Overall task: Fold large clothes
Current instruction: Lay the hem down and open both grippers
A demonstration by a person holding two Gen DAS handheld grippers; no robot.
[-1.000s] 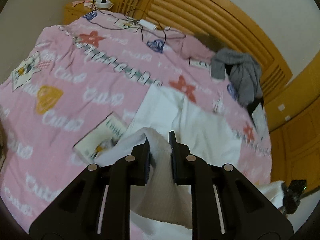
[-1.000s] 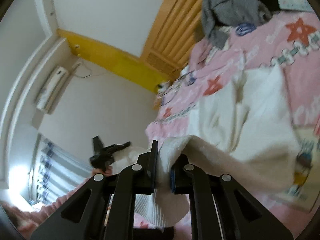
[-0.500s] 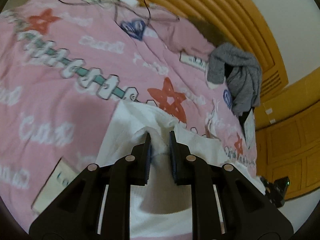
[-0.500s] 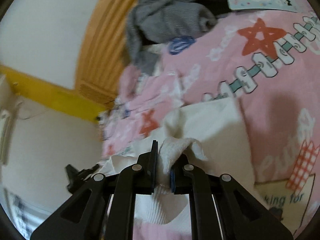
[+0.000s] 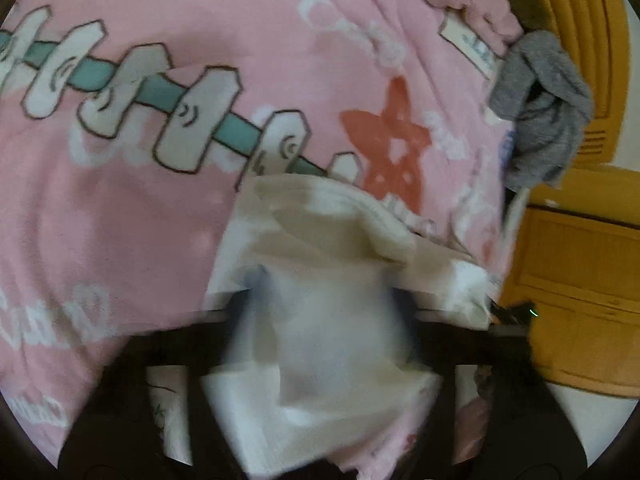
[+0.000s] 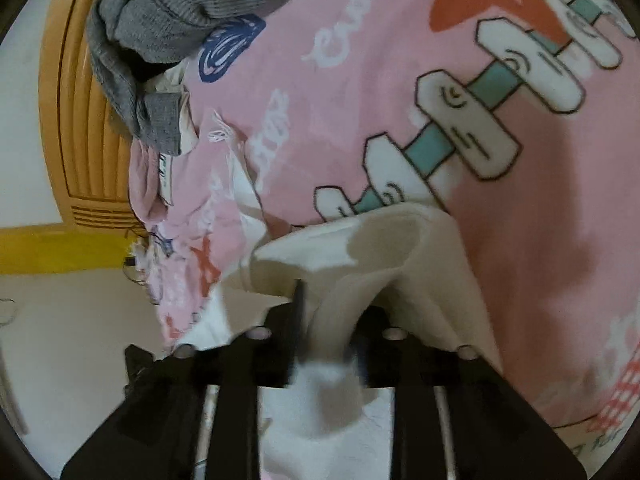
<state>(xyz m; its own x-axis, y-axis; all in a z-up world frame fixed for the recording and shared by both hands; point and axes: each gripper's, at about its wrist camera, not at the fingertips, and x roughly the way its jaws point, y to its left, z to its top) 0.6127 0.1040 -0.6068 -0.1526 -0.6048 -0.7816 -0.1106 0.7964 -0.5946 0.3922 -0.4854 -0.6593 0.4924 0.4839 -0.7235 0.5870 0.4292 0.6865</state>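
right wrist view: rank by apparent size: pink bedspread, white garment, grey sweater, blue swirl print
1. pink bedspread, fills most of the frame
2. white garment, though it sits right at the camera, so it looks inflated
3. grey sweater, partly cut off at the top edge and farther away, so its place against the garment is unsure
4. blue swirl print, clearly smallest

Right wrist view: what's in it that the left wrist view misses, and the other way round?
Only the right wrist view shows the blue swirl print on the bedspread, the yellow band along the wall, and the right gripper, jaws opening with a ridge of white cloth between them.

Only the left wrist view shows the wooden cabinet and the left gripper, blurred, jaws opening with cloth between them.

Both show the white garment on the pink bedspread, the grey sweater, the fence print, a red star and the slatted headboard.
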